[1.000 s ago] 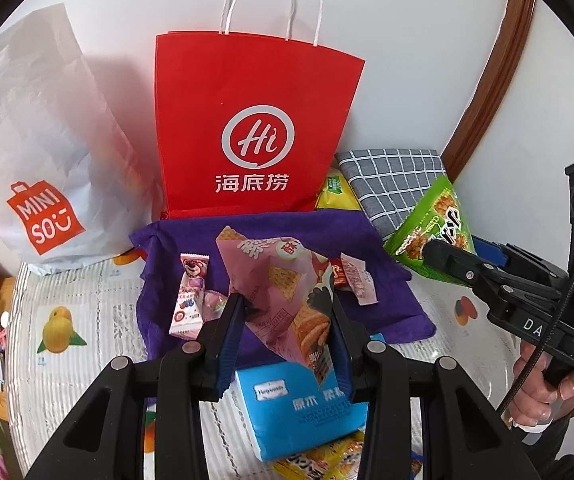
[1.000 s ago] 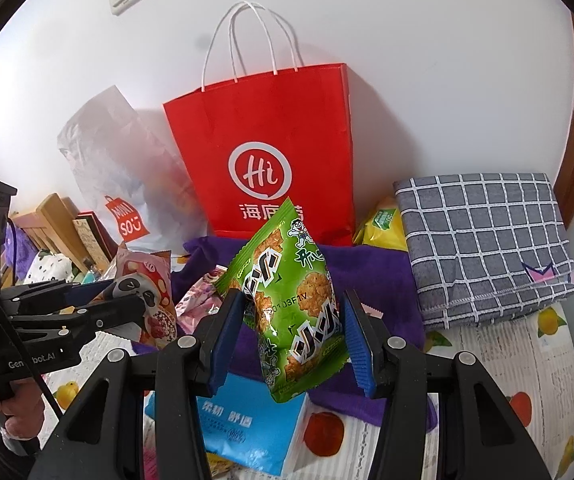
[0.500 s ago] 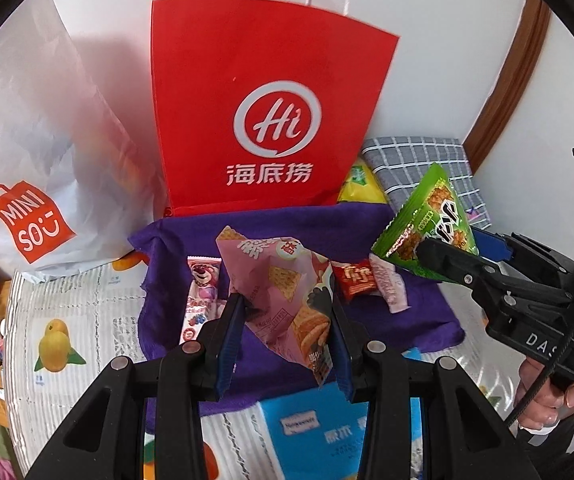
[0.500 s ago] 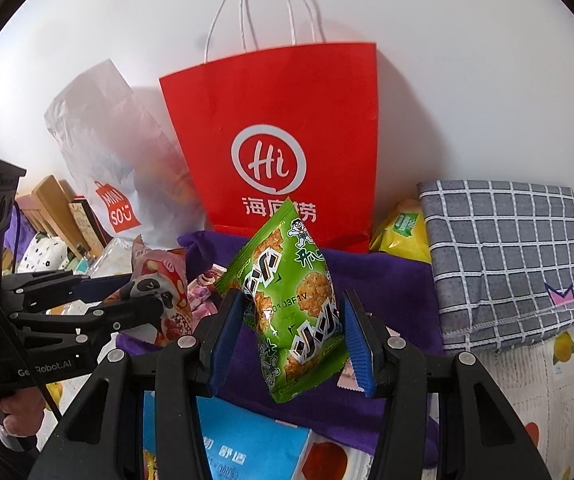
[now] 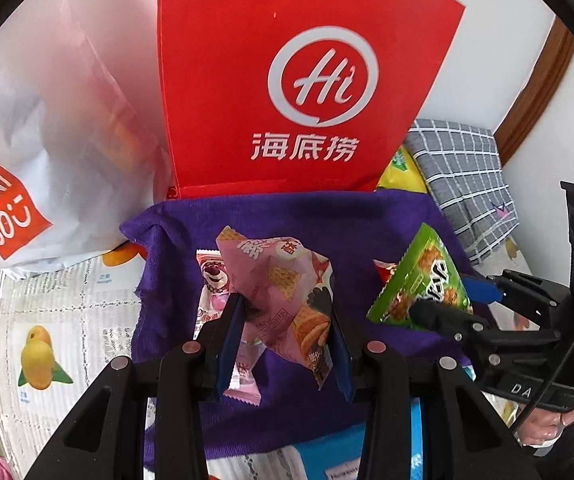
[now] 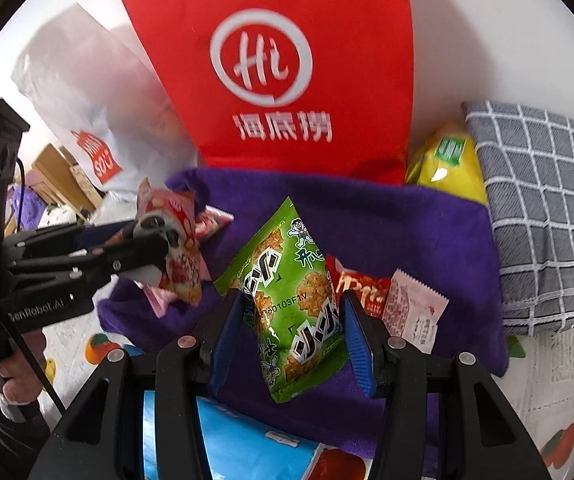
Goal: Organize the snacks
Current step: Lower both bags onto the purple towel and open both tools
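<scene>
My left gripper (image 5: pixel 283 334) is shut on a pink snack bag (image 5: pixel 283 292), held just above the purple cloth (image 5: pixel 327 220). A pink bear-print packet (image 5: pixel 213 280) lies on the cloth under it. My right gripper (image 6: pixel 293 328) is shut on a green snack bag (image 6: pixel 295 296), also low over the purple cloth (image 6: pixel 407 232). A red packet (image 6: pixel 359 286) and a pale pink sachet (image 6: pixel 413 312) lie on the cloth beside the green bag. Each gripper shows in the other's view: the right gripper (image 5: pixel 447 304) with its green bag (image 5: pixel 423 280), the left gripper (image 6: pixel 147 248) with its pink bag (image 6: pixel 179 268).
A red paper bag (image 5: pixel 287 92) stands against the wall behind the cloth, with a white shopping bag (image 5: pixel 39 128) to its left. A yellow bag (image 6: pixel 447 164) and a grey checked cushion (image 6: pixel 547 216) sit at the right. A blue pack (image 6: pixel 247 444) lies in front.
Both grippers have come down and forward toward the purple cloth, each still holding its bag. The red paper bag now fills more of both views.
</scene>
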A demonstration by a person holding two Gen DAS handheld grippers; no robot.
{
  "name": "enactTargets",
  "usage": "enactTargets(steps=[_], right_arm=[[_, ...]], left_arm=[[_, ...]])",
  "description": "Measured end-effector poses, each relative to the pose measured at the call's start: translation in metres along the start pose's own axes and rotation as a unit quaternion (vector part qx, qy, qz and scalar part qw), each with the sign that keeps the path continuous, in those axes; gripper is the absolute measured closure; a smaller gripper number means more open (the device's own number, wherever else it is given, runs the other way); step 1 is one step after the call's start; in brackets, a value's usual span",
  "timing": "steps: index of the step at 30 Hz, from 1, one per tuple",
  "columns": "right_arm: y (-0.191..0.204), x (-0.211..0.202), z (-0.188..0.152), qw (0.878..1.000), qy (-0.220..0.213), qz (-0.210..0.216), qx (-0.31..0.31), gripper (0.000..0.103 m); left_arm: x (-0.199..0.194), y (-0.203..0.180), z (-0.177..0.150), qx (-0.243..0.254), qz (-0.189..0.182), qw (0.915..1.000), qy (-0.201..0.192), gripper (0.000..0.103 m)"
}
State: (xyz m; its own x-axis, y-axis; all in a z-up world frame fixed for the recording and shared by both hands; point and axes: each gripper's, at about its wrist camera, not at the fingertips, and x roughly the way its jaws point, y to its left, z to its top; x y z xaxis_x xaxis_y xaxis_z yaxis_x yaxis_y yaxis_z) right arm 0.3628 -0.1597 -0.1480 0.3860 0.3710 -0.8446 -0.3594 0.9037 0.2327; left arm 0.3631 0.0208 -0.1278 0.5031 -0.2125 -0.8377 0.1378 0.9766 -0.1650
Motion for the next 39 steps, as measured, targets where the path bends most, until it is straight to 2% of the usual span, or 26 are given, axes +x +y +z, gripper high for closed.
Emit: enactTargets(steps=[7, 13, 16, 20, 22, 24, 25, 26, 30, 33, 39], right_arm=[[0.008, 0.014, -0.007, 0.999, 0.030, -0.008, -0.028, 0.053], [0.011, 0.014, -0.009, 0.999, 0.026, -0.010, -0.033, 0.052], [0.013, 0.012, -0.008, 0.999, 0.028, -0.013, -0.036, 0.046], [0.012, -0.002, -0.007, 1.000, 0.008, -0.015, -0.024, 0.036], [0.010, -0.012, -0.007, 1.000, -0.006, -0.021, -0.017, 0.035], [0.011, -0.022, -0.008, 0.999, -0.020, -0.028, -0.010, 0.036], [0.011, -0.027, -0.009, 0.999, -0.027, -0.030, -0.009, 0.035], [0.012, -0.033, -0.011, 0.999, -0.035, -0.034, -0.009, 0.035], [0.015, -0.047, -0.020, 0.997, -0.052, -0.062, -0.005, 0.035], [0.017, -0.057, -0.028, 0.993, -0.060, -0.097, 0.006, 0.035], [0.020, -0.083, -0.049, 0.989, -0.089, -0.101, 0.053, 0.035]], left_arm=[[0.016, 0.002, -0.001, -0.005, -0.002, 0.9999, 0.012, 0.065], [0.020, 0.002, -0.002, -0.006, -0.002, 0.9999, 0.016, 0.064], [0.022, 0.001, -0.002, -0.005, -0.004, 0.9998, 0.018, 0.064], [0.025, -0.001, -0.003, -0.004, -0.010, 0.9997, 0.024, 0.063], [0.025, -0.001, -0.003, -0.003, -0.008, 0.9996, 0.026, 0.061], [0.021, -0.001, -0.003, -0.001, -0.007, 0.9997, 0.024, 0.051], [0.016, -0.001, -0.002, 0.000, -0.005, 0.9998, 0.020, 0.043], [0.011, -0.001, -0.002, 0.002, -0.005, 0.9999, 0.013, 0.042], [-0.008, 0.001, -0.003, 0.005, -0.005, 1.0000, 0.001, 0.040], [-0.023, 0.003, -0.006, 0.008, -0.011, 0.9999, -0.010, 0.040], [-0.055, 0.008, -0.022, 0.017, -0.011, 0.9994, -0.028, 0.040]])
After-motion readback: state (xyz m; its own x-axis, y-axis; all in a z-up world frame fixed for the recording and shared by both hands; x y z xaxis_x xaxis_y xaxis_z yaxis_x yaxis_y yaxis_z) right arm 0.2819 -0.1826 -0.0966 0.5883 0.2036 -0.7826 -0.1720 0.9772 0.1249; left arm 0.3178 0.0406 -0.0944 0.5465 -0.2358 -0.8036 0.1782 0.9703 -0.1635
